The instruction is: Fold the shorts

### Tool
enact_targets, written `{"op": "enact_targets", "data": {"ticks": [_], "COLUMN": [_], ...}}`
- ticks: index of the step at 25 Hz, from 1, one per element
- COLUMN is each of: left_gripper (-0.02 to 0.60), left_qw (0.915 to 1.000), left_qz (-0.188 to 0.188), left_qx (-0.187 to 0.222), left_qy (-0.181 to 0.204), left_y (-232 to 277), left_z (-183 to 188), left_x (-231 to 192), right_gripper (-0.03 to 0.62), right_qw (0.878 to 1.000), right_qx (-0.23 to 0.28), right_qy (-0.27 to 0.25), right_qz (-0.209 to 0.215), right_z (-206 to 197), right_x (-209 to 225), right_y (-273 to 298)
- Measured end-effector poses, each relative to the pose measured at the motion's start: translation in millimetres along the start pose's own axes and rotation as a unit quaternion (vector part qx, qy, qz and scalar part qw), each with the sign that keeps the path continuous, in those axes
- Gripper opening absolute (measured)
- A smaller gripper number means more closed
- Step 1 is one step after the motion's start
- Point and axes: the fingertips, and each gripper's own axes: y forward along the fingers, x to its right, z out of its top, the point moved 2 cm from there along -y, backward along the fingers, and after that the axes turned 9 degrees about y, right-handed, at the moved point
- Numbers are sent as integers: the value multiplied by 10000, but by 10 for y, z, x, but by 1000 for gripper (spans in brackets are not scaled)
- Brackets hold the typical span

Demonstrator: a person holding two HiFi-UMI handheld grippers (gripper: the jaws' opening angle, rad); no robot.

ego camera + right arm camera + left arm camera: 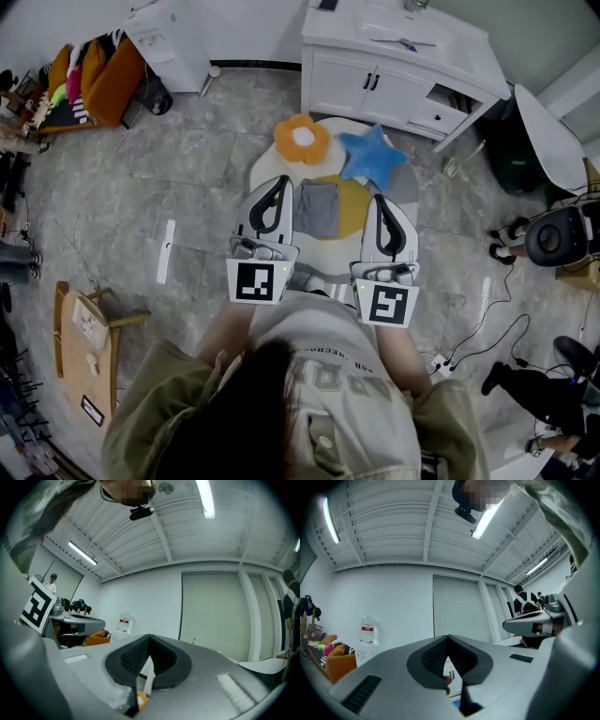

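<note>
The grey shorts [317, 208] lie as a small folded rectangle on a yellow round mat [353, 204] on the white round table [328, 251]. My left gripper [279, 182] hovers just left of the shorts and my right gripper [380, 201] just right of the mat, both level and pointing away from me. Neither touches the cloth. In the left gripper view the jaws [449, 638] meet at the tips with nothing between them. The right gripper view shows the same: my right gripper [150, 637] is shut and empty. Both of these views look at wall and ceiling, so the shorts are hidden there.
An orange flower cushion [302, 139] and a blue star cushion [372, 157] rest on the table's far side. Behind them stands a white cabinet [394, 66]. A wooden stool [84, 328] is at lower left; cables and black equipment [558, 234] sit on the floor at right.
</note>
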Motion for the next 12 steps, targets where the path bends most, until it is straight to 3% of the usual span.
{"op": "enact_targets", "data": {"ticks": [7,12], "left_gripper": [9,9], "left_qw": [9999,9999], "left_qz": [-20,-17], "left_qx": [76,135], "left_qy": [73,100], "left_y": [-10,11], "left_z": [42,100], "left_x": [9,19], "right_gripper": [1,-2], "right_qw": [9997,9984], "right_qx": [16,120], "right_qy": [-218,-214], "right_qz": [-103,-512], "right_z": [-1,84], "right_x": [128,277], "right_y": [-32,-1]}}
